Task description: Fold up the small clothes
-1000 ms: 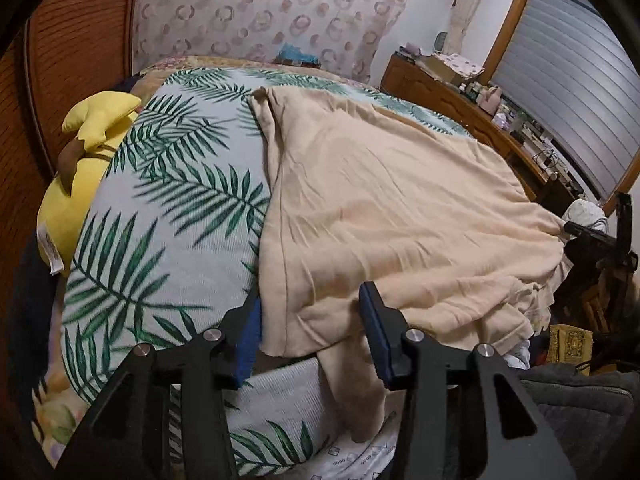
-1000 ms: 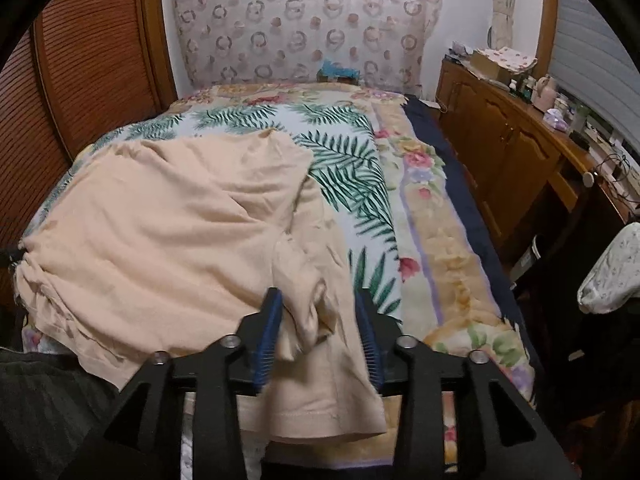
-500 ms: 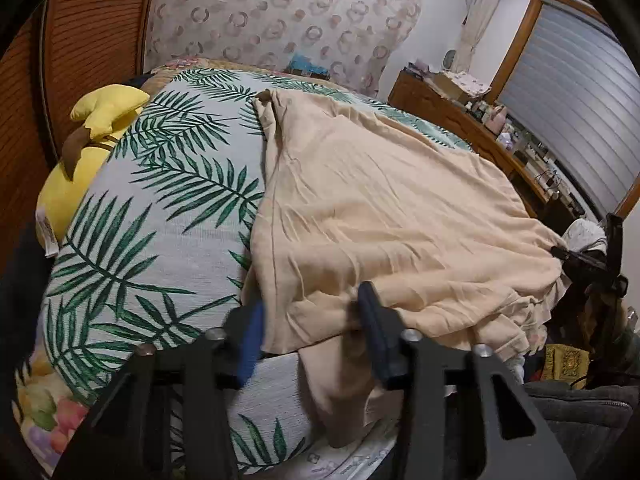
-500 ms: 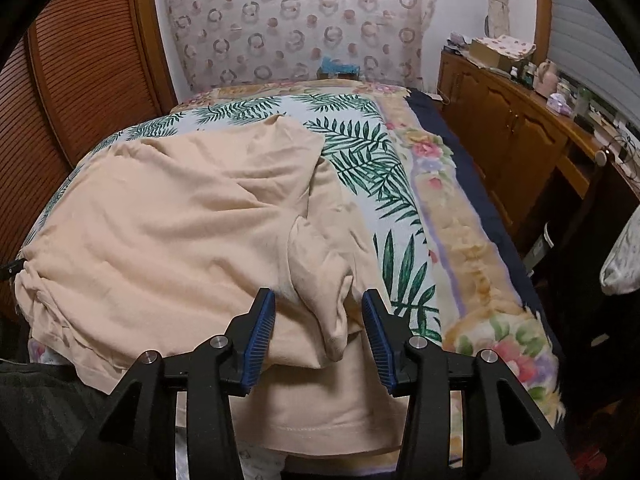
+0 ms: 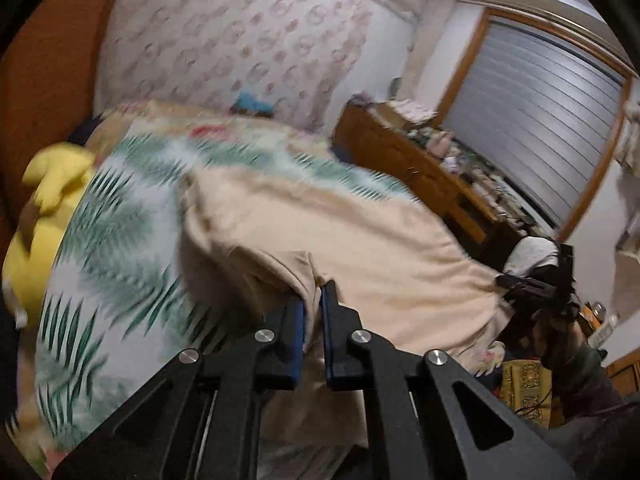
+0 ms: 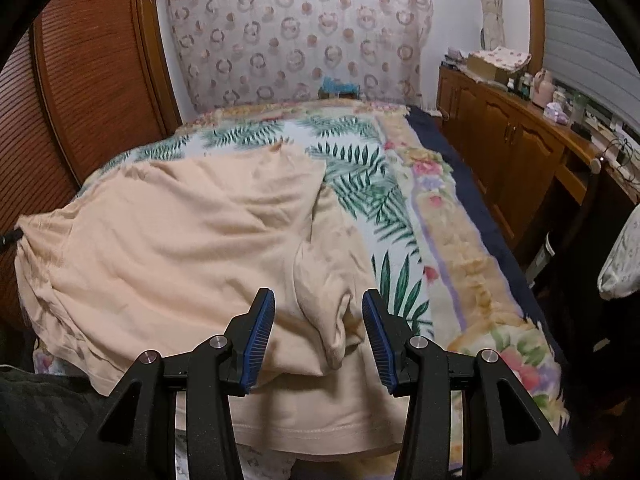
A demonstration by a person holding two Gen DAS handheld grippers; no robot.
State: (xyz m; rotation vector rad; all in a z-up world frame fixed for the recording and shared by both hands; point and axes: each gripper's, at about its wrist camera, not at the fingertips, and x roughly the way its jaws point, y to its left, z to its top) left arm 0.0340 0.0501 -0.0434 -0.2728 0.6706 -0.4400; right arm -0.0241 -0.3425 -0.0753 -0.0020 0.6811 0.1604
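On the bed (image 6: 472,248), left claw (image 5: 313,300) pinches shirt (image 6: 168,232) (right claw (image 6: 318,316) agape).

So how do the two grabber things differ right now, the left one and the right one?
The left gripper has its jaws nearly together, pinching a fold of the peach shirt; the right gripper stands wide open, with cloth bunched between its fingers but not squeezed. The left view is blurred, the right view sharp. Both have black frames, blue pads, and sit at the shirt's near edge.
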